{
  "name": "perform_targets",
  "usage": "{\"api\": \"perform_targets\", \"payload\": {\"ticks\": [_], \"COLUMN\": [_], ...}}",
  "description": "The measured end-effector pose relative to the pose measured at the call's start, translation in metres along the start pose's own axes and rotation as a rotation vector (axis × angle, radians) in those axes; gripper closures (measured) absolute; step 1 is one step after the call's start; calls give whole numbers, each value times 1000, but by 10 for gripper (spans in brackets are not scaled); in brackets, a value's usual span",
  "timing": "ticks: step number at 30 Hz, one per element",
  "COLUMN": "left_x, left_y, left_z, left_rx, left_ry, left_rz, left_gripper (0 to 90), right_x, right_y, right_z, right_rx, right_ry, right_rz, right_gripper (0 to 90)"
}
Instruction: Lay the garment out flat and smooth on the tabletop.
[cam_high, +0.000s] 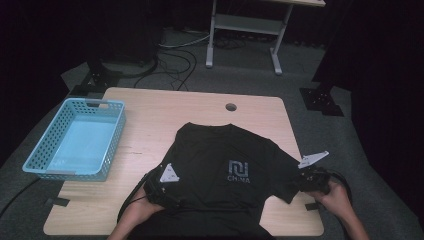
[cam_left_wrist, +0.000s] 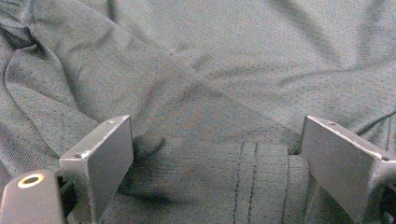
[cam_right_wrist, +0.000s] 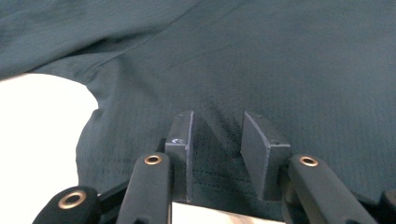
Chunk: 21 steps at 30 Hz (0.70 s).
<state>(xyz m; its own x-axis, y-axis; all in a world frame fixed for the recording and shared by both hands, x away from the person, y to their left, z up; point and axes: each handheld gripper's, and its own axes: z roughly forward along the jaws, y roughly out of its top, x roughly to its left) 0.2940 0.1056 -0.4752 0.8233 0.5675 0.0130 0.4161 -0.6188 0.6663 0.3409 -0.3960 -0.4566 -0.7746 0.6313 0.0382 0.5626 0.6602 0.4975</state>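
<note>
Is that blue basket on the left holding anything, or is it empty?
Empty. The blue basket sits upright at the table's left edge, and its pale floor shows bare, with nothing lying inside.

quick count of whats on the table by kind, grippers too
black mesh t-shirt with grey logo: 1
light blue perforated plastic basket: 1
hand-held two-jaw grippers: 2, left gripper and right gripper
total: 4
</note>
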Motion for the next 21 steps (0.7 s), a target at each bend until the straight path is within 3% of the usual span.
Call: {"api": "perform_targets", "payload": {"ticks": [4, 7, 11, 15, 21], "left_x": [1, 3, 2, -1, -6], "left_y": [0, 1, 2, 3, 5], "left_z": [0, -1, -2, -3, -8], "left_rx": [-5, -3, -3, -10, -21], "left_ry": [-8, -21, -29, -62, -115], "left_rz": [0, -9, 2, 38, 101], "left_gripper": [98, 99, 101, 132, 245], "right_x": [-2, 5, 26, 48, 73], "right_y": [-1, 4, 17, 29, 44], "right_z": [-2, -5, -3, 3, 15], "right_rx": [13, -23, -57, -84, -104], "right_ry": [-23, -11, 7, 38, 83], "right_rz": [34, 33, -24, -83, -116], "right_gripper": [574, 530, 480, 451, 433]}}
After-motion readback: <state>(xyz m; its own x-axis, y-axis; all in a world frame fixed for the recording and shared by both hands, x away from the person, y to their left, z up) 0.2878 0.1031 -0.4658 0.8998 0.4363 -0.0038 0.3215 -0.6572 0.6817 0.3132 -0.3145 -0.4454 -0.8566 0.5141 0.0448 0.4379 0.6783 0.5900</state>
